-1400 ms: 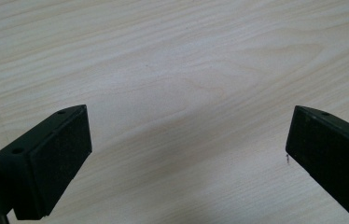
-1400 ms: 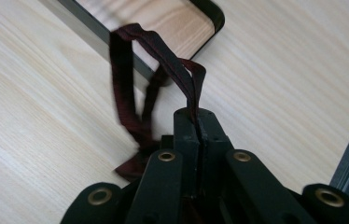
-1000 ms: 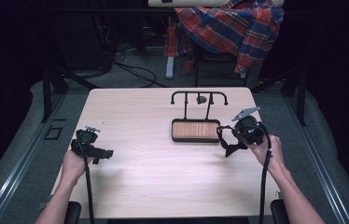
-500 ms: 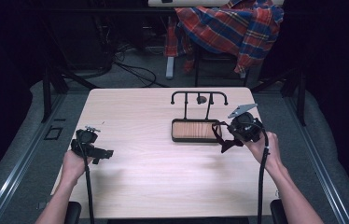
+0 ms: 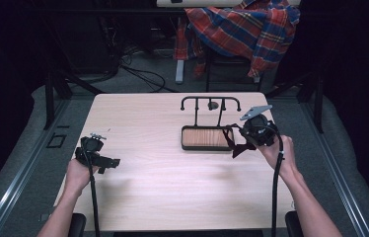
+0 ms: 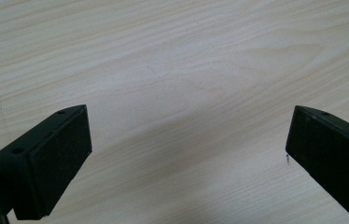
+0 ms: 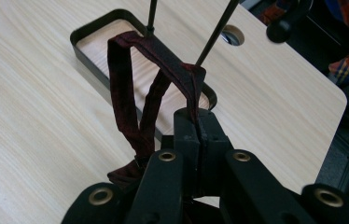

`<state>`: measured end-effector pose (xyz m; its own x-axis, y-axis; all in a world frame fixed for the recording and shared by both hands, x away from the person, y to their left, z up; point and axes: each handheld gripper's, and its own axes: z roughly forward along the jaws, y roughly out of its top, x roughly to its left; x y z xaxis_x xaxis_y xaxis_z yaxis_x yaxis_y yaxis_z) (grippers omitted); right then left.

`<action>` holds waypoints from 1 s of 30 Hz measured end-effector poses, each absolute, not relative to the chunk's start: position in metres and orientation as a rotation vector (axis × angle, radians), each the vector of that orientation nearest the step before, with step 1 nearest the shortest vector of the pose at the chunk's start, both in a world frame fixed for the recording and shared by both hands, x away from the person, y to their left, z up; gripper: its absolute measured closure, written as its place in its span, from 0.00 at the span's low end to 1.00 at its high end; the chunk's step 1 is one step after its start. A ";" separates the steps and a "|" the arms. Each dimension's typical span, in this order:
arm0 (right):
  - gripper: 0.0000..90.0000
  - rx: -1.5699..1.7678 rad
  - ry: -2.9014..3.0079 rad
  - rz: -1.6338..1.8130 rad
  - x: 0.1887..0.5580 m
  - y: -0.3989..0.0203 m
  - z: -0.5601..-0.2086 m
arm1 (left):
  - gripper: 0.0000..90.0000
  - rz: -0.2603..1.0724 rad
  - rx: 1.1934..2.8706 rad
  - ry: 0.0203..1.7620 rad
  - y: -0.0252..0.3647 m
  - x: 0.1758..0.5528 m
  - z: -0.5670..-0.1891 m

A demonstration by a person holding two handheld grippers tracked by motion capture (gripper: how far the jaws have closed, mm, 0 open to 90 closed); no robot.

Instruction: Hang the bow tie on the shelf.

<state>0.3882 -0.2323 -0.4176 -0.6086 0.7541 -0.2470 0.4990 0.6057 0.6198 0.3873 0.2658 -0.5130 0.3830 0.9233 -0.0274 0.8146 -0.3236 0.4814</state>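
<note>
Left gripper [image 5: 116,162] sits low over the near-left of the table, jaws spread wide with nothing between them, left hand [image 5: 76,174] wrapped round its body. Right gripper [image 5: 233,139] is raised on an outstretched forearm, jaws clamped together, pinching a dark strap [image 7: 137,88].

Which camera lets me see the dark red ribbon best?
The right gripper view. There the dark red ribbon loops up close, pinched in the right tongs over the black tray. The high view shows the ribbon small and dark beside the tray. The left gripper view looks at the bare table.
</note>
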 end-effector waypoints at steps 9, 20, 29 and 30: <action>0.99 0.975 2.320 0.720 0.395 -0.227 -0.407 | 0.00 0.351 2.227 1.501 0.266 0.388 -0.514; 0.99 0.994 2.275 0.734 0.401 -0.234 -0.399 | 0.00 0.349 2.227 1.499 0.265 0.388 -0.514; 0.99 1.003 2.236 0.754 0.408 -0.239 -0.391 | 0.00 0.347 2.229 1.499 0.266 0.388 -0.514; 0.98 1.008 2.226 0.754 0.409 -0.239 -0.391 | 0.00 0.347 2.230 1.498 0.266 0.388 -0.514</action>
<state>0.4093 -0.2392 -0.3908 -0.5493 0.7918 -0.2671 0.4663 0.5557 0.6883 0.3878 0.2655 -0.5141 0.3852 0.9223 -0.0310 0.8149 -0.3242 0.4805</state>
